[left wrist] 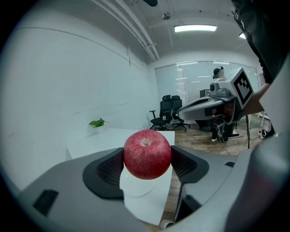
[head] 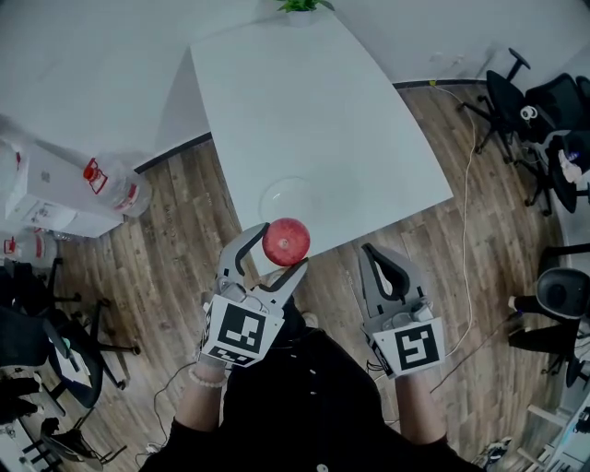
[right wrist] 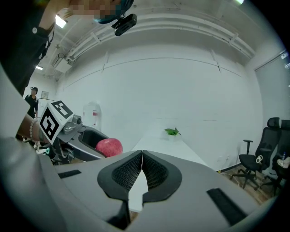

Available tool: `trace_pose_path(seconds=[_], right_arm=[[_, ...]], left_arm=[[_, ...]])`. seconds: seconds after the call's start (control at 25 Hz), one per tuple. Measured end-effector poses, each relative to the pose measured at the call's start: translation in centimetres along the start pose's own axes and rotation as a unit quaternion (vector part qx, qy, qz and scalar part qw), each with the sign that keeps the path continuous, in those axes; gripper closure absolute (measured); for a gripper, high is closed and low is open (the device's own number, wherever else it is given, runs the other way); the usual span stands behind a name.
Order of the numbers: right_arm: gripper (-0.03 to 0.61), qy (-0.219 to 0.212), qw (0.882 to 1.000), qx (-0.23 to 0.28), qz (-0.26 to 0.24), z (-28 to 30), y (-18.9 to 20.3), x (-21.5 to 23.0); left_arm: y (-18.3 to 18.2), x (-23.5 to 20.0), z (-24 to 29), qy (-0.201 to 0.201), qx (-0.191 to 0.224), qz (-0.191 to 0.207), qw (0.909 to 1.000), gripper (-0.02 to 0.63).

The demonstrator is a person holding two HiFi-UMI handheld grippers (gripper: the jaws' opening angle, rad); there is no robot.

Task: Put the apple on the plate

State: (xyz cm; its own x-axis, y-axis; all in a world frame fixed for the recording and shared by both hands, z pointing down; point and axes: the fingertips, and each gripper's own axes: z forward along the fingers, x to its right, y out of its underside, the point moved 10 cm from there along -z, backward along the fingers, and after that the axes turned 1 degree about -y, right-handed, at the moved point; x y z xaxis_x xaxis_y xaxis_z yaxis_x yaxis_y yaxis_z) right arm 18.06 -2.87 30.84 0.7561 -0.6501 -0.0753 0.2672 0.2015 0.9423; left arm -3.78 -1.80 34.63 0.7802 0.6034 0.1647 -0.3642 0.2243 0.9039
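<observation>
A red apple is clamped between the jaws of my left gripper, held in the air just off the near edge of the white table. A clear plate lies on the table near that edge, directly beyond the apple. My right gripper is shut with nothing in it, hovering over the floor to the right of the left one. In the right gripper view the apple shows at the left in the other gripper.
A small green plant stands at the table's far end. Black office chairs and a cable are on the wooden floor to the right. A water jug and white boxes sit at the left.
</observation>
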Motion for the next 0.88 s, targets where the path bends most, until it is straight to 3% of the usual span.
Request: trace_pose_path(seconds=[0.48,0.88], right_arm=[[0.537,0.042,0.999,0.011,0.003,5.5,-2.9,0.8],[0.537,0.047,0.999,0.01,-0.005,9.4,-4.6,0.0]], left_arm=[[0.3,-6.3,2.6,0.039,-0.002,0.008,0.9992,0.276],[0.8,-9.8,3.8,0.068,0.007,0.028,0.9972,0.276]])
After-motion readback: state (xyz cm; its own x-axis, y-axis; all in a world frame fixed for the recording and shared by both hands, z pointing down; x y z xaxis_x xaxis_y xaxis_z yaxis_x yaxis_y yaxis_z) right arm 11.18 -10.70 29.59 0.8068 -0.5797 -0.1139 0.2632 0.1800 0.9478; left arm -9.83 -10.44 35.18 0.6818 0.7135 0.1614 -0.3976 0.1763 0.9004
